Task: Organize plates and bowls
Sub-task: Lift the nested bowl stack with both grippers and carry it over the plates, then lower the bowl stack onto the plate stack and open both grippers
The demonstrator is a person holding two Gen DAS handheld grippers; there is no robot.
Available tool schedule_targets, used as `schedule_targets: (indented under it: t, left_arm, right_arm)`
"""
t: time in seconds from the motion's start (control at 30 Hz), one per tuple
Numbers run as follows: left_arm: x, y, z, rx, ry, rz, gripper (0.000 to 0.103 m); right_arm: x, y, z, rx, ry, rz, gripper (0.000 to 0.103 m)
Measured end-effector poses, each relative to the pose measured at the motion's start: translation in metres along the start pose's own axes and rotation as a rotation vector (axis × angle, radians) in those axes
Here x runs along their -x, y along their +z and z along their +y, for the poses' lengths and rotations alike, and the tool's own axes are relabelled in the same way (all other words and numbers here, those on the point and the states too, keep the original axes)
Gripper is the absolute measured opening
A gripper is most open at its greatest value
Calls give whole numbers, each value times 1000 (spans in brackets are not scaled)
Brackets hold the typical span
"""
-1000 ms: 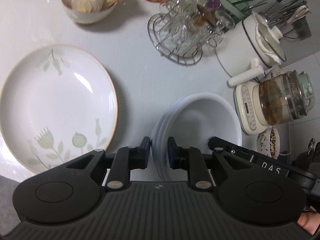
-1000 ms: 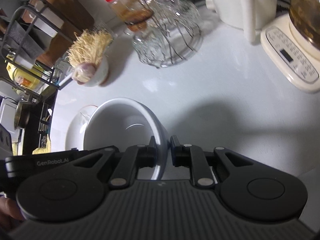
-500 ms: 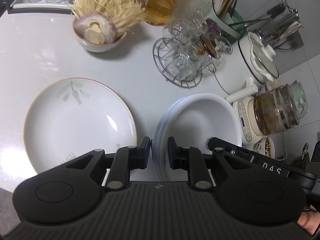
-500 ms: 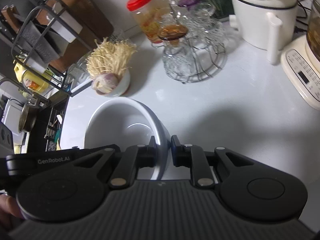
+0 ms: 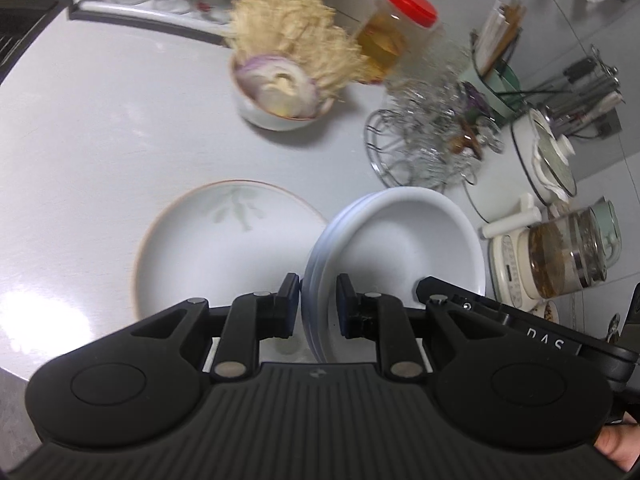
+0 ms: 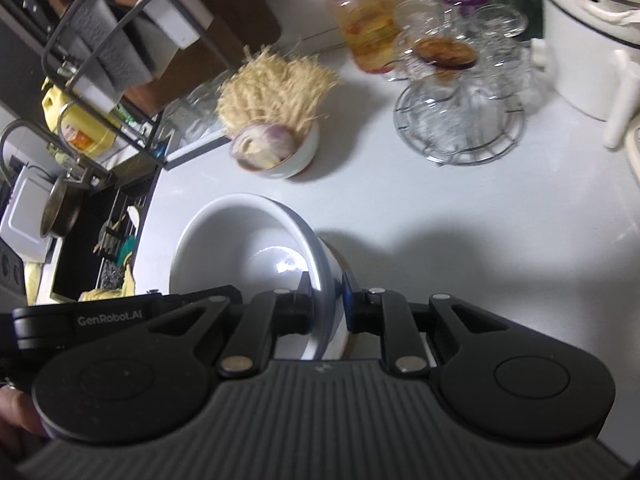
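My left gripper (image 5: 318, 300) is shut on the near rim of a stack of white bowls (image 5: 404, 240) and holds it above the white counter. My right gripper (image 6: 326, 304) is shut on the opposite rim of the same stack (image 6: 248, 248); its body shows at the right of the left wrist view. A flat plate with a green leaf print and brown rim (image 5: 212, 256) lies on the counter, below and left of the stack.
A small bowl of onion and enoki mushrooms (image 5: 280, 96) stands behind the plate. A wire rack of glasses (image 5: 432, 140), a red-lidded jar (image 5: 396, 40), a white pot (image 5: 548, 160) and a glass kettle (image 5: 560, 256) line the right. A dish rack (image 6: 120, 48) and sink are at left.
Both grippers have lifted the bowl stack higher and pulled back; the counter, plate and mushroom bowl look smaller and farther. The grip on the rims is unchanged.
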State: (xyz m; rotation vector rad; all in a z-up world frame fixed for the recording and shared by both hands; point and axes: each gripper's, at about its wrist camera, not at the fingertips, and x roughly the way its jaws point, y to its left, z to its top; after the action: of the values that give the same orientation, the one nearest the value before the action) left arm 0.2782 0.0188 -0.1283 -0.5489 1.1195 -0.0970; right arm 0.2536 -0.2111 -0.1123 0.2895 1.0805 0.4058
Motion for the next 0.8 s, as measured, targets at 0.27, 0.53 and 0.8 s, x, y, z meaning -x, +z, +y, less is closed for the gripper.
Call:
schedule_targets:
  t: [0.27, 0.53, 0.8]
  left_arm:
    - [-6, -1, 42, 6, 51, 17, 22]
    - [-24, -5, 63, -23, 59, 60, 22]
    - [-37, -6, 63, -68, 67, 57, 22]
  right_arm:
    - [-43, -9, 27, -3, -20, 70, 18]
    - [-68, -18, 36, -20, -71, 95, 18]
    - [-80, -21, 32, -68, -111, 106, 18]
